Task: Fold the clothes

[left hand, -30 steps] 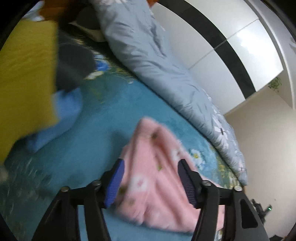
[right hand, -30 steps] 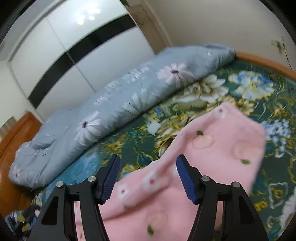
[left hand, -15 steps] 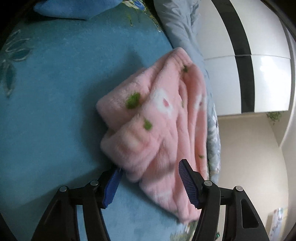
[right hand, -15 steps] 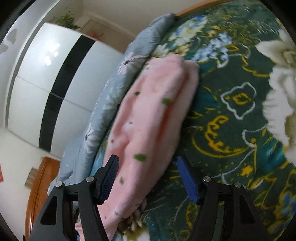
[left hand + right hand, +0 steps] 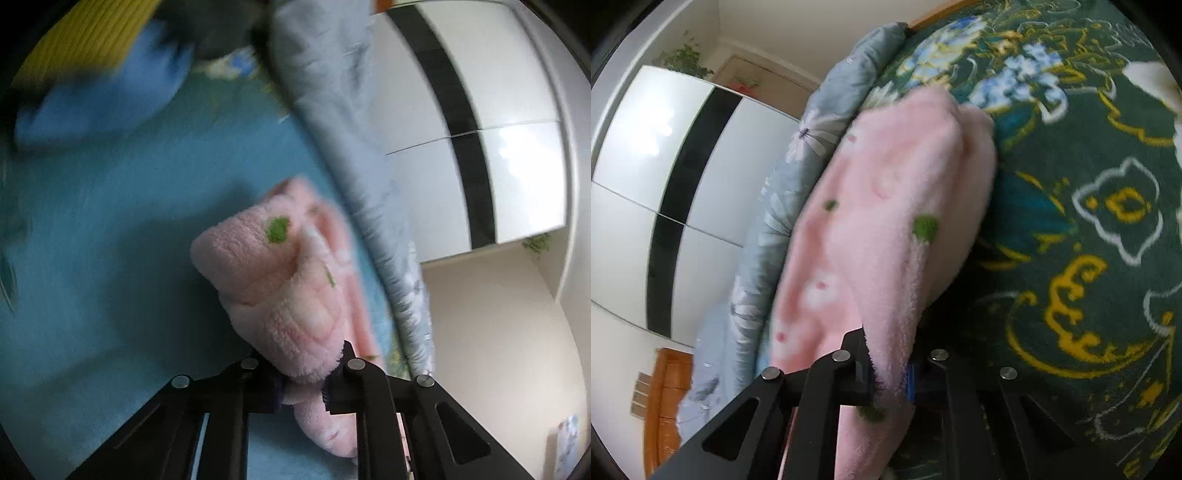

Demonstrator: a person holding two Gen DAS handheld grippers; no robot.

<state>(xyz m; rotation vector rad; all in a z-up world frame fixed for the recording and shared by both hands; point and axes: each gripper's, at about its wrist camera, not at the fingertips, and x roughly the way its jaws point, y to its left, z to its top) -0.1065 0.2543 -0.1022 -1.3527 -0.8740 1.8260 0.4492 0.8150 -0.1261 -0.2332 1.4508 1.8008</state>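
Observation:
A fluffy pink garment (image 5: pixel 291 288) with small green and white prints lies bunched on the blue floral bedspread (image 5: pixel 110 258). My left gripper (image 5: pixel 303 391) is shut on one end of it; the fleece bulges out between the jaws. In the right wrist view the same pink garment (image 5: pixel 886 229) stretches away over the dark green floral part of the bedspread (image 5: pixel 1089 258). My right gripper (image 5: pixel 890 380) is shut on its near edge. The fingertips of both grippers are buried in the fleece.
A rolled grey-blue floral quilt (image 5: pixel 354 155) runs along the far side of the bed and also shows in the right wrist view (image 5: pixel 783 206). A blue garment (image 5: pixel 110 92) and a yellow cloth (image 5: pixel 85 40) lie at the left. A white wardrobe (image 5: pixel 517 122) stands behind.
Both grippers were open around the pink garment half a second ago. Now both have shut on it. The left view has swung, bringing the blue and yellow clothes back in.

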